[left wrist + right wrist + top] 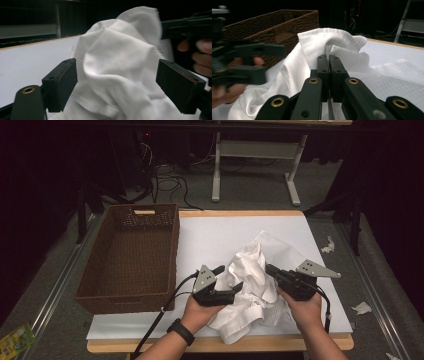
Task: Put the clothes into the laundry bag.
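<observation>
On the white table top (215,232), near the person's edge, sits a crumpled white cloth (252,285), bunched up into a peak between the two grippers.

Left gripper (227,282): jaws apart. Left gripper view shows both black pads standing wide with the cloth (117,67) bulging up between them; left pad looks to brush the fabric, right pad stands clear of it, no clamp. Cloth fills the gap but isn't pinched.

Right gripper (270,270): jaws together, clamped on the cloth. Right gripper view shows the two pads pressed flat against each other with a hemmed edge of the cloth (329,37) coming out of the top of the pinch. Fabric drapes down both sides of the jaws from there. A textured, waffle-pattern patch of the cloth lies flat to the right of the jaws in that view.

Both hands come in from the bottom of the high view; left wrist wears a black watch (181,331). Cables trail off both grippers toward the near edge.

Brown woven basket (132,255) sits on the left part of the table, well apart from the cloth, nothing visible inside. In the right gripper view it stands behind the cloth peak (274,22).

Floor beyond the table: a tangle of black cables (167,182) and a white stand frame (255,165). A few white scraps (362,308) lie off the table's right side.
</observation>
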`<move>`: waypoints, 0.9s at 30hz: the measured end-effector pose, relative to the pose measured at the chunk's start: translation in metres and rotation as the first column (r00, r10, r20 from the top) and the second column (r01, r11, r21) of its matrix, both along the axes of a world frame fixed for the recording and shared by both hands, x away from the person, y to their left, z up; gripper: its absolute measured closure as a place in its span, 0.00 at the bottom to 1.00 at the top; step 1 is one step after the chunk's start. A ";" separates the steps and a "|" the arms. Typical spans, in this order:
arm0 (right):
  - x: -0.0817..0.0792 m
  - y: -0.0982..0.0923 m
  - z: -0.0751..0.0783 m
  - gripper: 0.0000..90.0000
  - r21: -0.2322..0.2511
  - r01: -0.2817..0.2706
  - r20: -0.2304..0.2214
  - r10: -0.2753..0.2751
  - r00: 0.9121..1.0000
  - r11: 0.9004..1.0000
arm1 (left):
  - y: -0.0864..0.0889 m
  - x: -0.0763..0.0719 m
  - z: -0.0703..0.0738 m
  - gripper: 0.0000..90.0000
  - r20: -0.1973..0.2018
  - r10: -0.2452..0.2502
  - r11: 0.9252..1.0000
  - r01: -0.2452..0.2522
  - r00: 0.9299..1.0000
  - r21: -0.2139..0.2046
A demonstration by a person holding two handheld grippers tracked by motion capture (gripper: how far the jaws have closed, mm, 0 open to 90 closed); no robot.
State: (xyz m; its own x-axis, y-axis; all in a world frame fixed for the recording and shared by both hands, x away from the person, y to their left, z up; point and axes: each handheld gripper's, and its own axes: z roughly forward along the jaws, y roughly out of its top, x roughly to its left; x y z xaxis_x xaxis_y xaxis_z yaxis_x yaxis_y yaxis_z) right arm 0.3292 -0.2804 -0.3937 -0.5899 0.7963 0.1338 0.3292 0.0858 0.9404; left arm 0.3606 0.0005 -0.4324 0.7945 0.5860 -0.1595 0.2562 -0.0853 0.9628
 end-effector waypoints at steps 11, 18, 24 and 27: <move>0.000 0.001 -0.001 0.99 0.000 0.001 -0.010 -0.001 1.000 1.000 | -0.031 0.025 -0.011 0.78 -0.104 -0.111 0.994 0.112 0.988 0.002; 0.002 0.001 -0.002 0.99 0.000 0.009 -0.011 -0.009 1.000 1.000 | -0.040 -0.001 -0.007 0.97 -0.061 -0.240 0.970 0.242 0.969 0.030; 0.000 0.003 -0.001 0.99 0.009 0.000 -0.010 0.000 1.000 1.000 | -0.060 0.001 -0.019 0.97 -0.098 -0.258 0.958 0.268 0.961 0.104; -0.002 0.006 0.001 0.99 0.016 -0.016 -0.003 0.016 1.000 1.000 | -0.067 0.010 -0.023 0.97 -0.121 -0.238 0.961 0.252 0.964 0.117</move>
State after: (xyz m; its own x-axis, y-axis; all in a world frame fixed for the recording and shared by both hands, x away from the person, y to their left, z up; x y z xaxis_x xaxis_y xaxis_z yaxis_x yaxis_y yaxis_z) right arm 0.3269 -0.2747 -0.3928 -0.6021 0.7846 0.1481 0.3311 0.0765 0.9405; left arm 0.3707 -0.0667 -0.4554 0.8990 0.3970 -0.1850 0.3109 -0.2808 0.9080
